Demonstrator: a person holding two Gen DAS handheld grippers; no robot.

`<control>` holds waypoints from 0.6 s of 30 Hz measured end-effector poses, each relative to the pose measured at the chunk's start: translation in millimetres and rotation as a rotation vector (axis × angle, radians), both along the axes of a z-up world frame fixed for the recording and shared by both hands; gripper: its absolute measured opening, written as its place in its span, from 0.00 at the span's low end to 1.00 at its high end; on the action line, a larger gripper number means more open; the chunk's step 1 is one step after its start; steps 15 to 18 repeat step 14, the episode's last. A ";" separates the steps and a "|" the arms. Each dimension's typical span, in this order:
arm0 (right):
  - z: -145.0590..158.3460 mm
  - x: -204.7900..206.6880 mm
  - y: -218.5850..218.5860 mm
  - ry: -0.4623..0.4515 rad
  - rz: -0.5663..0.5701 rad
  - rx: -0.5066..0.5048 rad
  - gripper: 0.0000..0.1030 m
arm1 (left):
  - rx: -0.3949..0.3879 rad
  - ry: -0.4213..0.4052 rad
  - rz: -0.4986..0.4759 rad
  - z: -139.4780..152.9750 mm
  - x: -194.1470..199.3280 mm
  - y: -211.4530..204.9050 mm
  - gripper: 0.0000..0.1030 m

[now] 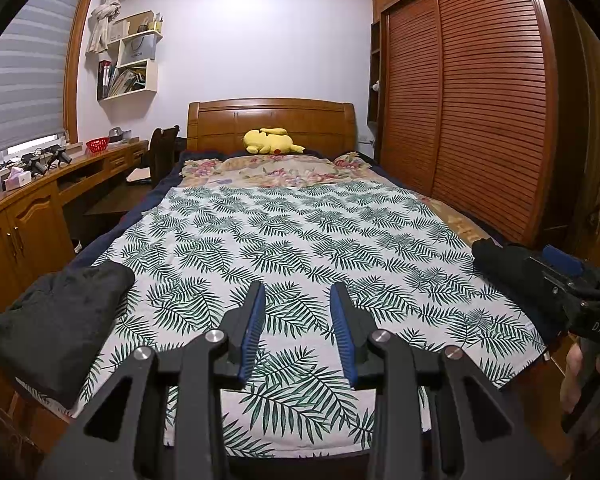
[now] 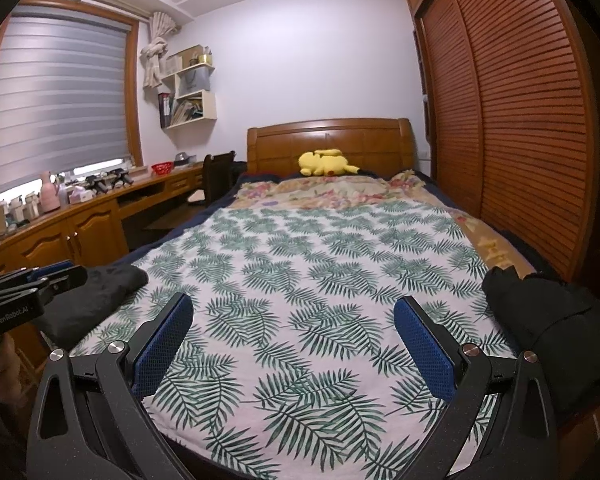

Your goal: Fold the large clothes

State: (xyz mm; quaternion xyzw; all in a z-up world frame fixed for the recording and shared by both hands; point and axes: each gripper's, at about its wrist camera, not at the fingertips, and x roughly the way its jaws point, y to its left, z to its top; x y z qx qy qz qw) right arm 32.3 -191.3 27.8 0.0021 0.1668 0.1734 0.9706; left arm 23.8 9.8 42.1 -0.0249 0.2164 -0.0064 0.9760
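A dark folded garment (image 1: 60,320) lies on the bed's near left corner; it also shows in the right wrist view (image 2: 100,292). A second black garment (image 1: 504,268) lies bunched at the bed's right edge, seen too in the right wrist view (image 2: 548,320). My left gripper (image 1: 298,300) hovers over the leaf-print sheet (image 1: 300,232) near the foot, jaws apart and empty. My right gripper (image 2: 292,320) is wide open and empty above the same sheet (image 2: 320,264); it shows at the right edge of the left wrist view (image 1: 560,276), beside the black garment.
A yellow plush toy (image 1: 270,141) lies by the wooden headboard (image 1: 272,118). A louvred wardrobe (image 1: 480,100) runs along the right side. A wooden desk (image 1: 40,196) with clutter and a chair (image 1: 162,152) stand at the left under the window.
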 end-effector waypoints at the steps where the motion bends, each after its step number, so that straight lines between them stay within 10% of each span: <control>1: -0.1 0.0 -0.1 0.000 0.000 0.001 0.99 | 0.000 0.000 0.000 0.0 0.0 0.0 0.32; 18: -0.4 -1.1 2.2 -0.002 0.002 0.000 0.99 | -0.001 -0.001 -0.001 -0.6 -0.2 1.5 0.32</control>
